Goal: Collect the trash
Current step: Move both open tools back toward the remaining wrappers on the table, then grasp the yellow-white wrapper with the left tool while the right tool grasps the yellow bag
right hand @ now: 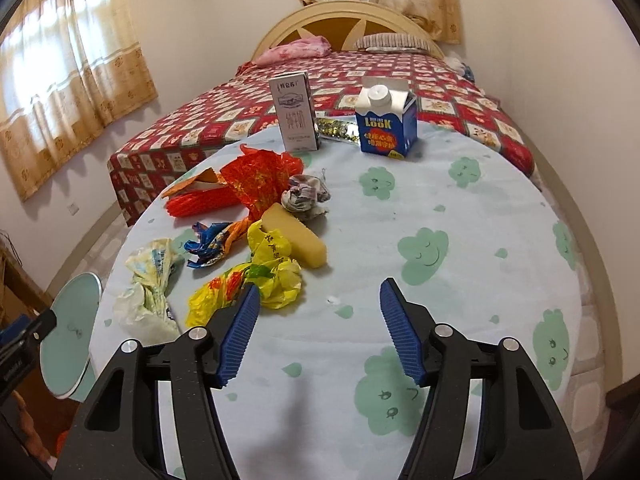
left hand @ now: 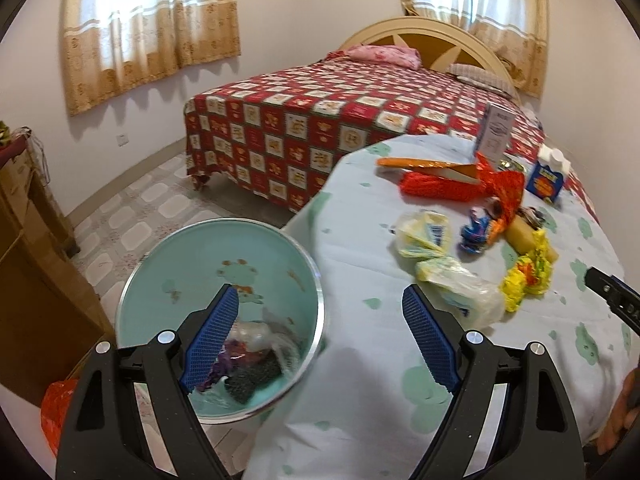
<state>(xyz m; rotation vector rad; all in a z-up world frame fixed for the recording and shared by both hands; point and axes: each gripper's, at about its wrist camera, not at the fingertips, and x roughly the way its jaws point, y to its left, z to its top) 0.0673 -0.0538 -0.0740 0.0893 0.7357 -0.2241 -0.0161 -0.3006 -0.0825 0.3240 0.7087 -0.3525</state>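
Observation:
A teal trash bin (left hand: 168,280) with a metal rim stands beside the table's left edge and holds several wrappers (left hand: 248,368). My left gripper (left hand: 320,304) is open and empty above the bin's right rim. My right gripper (right hand: 316,292) is open and empty over the table, just right of a crumpled yellow bag (right hand: 256,276). On the table lie a pale plastic bag (right hand: 148,280), a blue wrapper (right hand: 208,244), red wrappers (right hand: 252,184), a yellow sponge (right hand: 296,236) and a crumpled grey wad (right hand: 304,196).
A round table with a pale cloud-print cloth (right hand: 420,240) carries a grey carton (right hand: 294,112) and a blue LOOK carton (right hand: 386,120) at the far edge. A bed with a red checked cover (left hand: 320,120) stands behind. A wooden cabinet (left hand: 24,240) stands at left.

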